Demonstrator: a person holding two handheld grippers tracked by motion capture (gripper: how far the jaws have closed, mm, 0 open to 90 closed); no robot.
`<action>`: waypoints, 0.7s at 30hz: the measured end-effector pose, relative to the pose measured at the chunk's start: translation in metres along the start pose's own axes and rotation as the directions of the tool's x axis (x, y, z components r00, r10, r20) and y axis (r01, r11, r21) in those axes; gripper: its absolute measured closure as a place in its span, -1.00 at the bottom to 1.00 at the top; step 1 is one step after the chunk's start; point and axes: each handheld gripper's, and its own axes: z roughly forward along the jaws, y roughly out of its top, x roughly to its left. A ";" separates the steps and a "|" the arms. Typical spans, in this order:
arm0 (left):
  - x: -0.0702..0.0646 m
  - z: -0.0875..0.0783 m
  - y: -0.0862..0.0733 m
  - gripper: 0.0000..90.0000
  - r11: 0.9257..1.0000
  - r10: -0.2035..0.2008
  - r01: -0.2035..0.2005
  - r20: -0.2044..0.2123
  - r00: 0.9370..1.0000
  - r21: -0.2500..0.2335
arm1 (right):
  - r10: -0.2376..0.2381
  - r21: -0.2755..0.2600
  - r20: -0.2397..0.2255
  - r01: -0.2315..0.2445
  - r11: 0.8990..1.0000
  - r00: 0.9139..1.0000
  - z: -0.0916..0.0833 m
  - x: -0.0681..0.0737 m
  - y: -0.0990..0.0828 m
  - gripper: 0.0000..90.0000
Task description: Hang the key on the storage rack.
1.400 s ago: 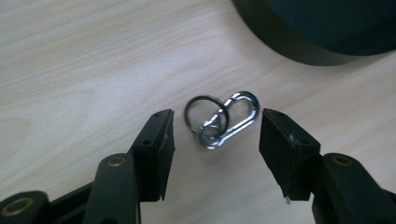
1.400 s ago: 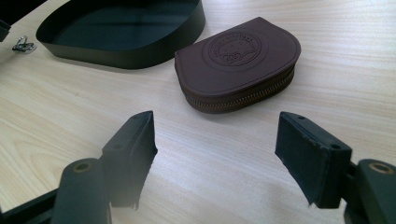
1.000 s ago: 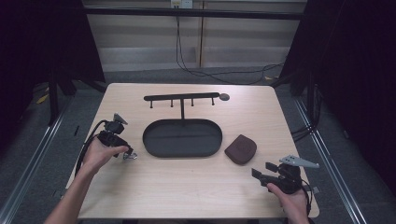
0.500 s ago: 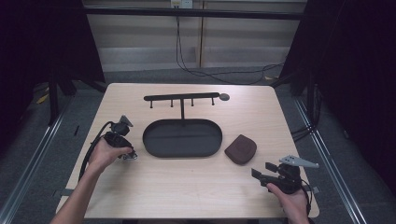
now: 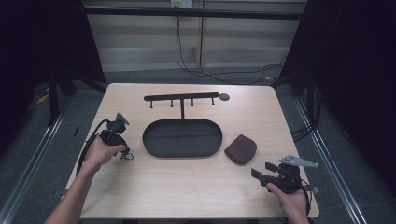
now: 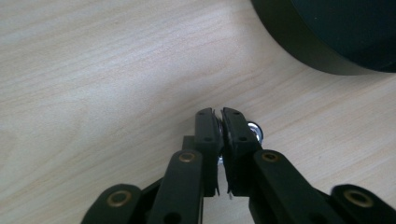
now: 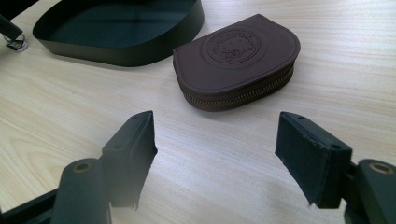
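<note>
My left hand has slid a little toward the tray since a second ago, while my right has kept its place at the near right corner of the table (image 5: 140, 196). My left claw (image 6: 220, 122) is pressed together on a small shiny metal ring (image 6: 254, 130), which sits low against the wood just beside the oval black tray (image 5: 183, 138); in the high view the ring (image 5: 127, 157) glints at my fingertips. My right claw (image 7: 215, 149) is spread wide and holds nothing, aimed at the brown zip pouch (image 7: 238, 60) lying near the tray's right end. Behind the tray stands a black rack with pegs (image 5: 182, 98). My guess is the ring belongs in the tray or on a peg. To do that well I should keep the pinch firm, lift straight up before travelling, and clear the tray's wall so the ring doesn't catch and twist out of my grip.
</note>
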 end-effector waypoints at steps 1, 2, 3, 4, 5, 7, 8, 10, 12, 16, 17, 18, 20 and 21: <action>0.001 -0.001 0.000 0.92 1.000 -0.004 0.004 0.003 1.000 0.000 | 0.000 0.000 0.000 0.000 1.000 1.000 0.000 0.000 0.000 -0.37; 0.002 -0.001 -0.001 0.94 1.000 -0.007 0.007 -0.002 1.000 0.000 | 0.000 0.000 0.000 0.000 1.000 1.000 0.000 0.000 0.000 -0.37; 0.002 -0.001 -0.001 0.95 1.000 -0.004 0.004 -0.001 1.000 0.004 | 0.000 0.000 0.000 0.000 1.000 1.000 0.000 0.000 0.000 -0.37; 0.002 -0.002 -0.001 0.96 1.000 0.003 -0.003 -0.004 1.000 0.011 | 0.000 0.002 0.000 0.000 1.000 1.000 0.000 0.000 0.000 -0.37; 0.002 -0.002 -0.001 0.97 1.000 0.012 -0.012 0.000 1.000 0.018 | 0.000 0.002 0.000 0.000 1.000 1.000 0.000 0.000 0.000 -0.37; 0.001 -0.004 -0.001 0.97 0.999 0.034 -0.034 0.004 0.999 0.017 | 0.000 0.002 -0.001 0.000 1.000 1.000 0.000 0.000 0.000 -0.37; 0.000 -0.005 -0.001 0.98 0.999 0.049 -0.049 0.007 0.999 0.015 | 0.000 0.002 0.000 0.000 1.000 1.000 0.000 0.000 0.000 -0.37; -0.001 -0.009 -0.001 0.98 0.997 0.071 -0.071 0.008 0.997 0.011 | 0.000 0.002 0.000 0.000 1.000 1.000 0.000 0.000 0.000 -0.37; -0.002 -0.010 -0.001 0.98 0.997 0.075 -0.075 0.008 0.997 0.012 | 0.001 0.003 0.000 -0.001 1.000 1.000 0.000 0.000 0.000 -0.37; -0.005 -0.020 0.000 0.98 0.995 0.103 -0.103 -0.003 0.995 0.017 | 0.000 0.003 0.000 0.000 1.000 1.000 0.000 0.000 0.000 -0.37; -0.005 -0.020 0.000 0.98 0.995 0.103 -0.103 -0.003 0.995 0.017 | 0.000 0.003 0.000 0.000 1.000 1.000 0.000 0.000 0.000 -0.37; -0.007 -0.023 0.000 0.98 0.995 0.098 -0.098 -0.011 0.995 0.005 | -0.001 0.003 0.001 0.001 1.000 1.000 0.000 0.000 0.000 -0.37; -0.007 -0.027 0.001 0.98 0.994 0.105 -0.105 -0.019 0.994 -0.010 | 0.000 0.003 0.001 0.000 1.000 1.000 0.000 0.000 0.000 -0.37; -0.007 -0.029 0.001 0.98 0.993 0.115 -0.115 -0.008 0.993 0.002 | -0.001 0.003 0.001 0.001 1.000 1.000 0.000 0.000 0.000 -0.37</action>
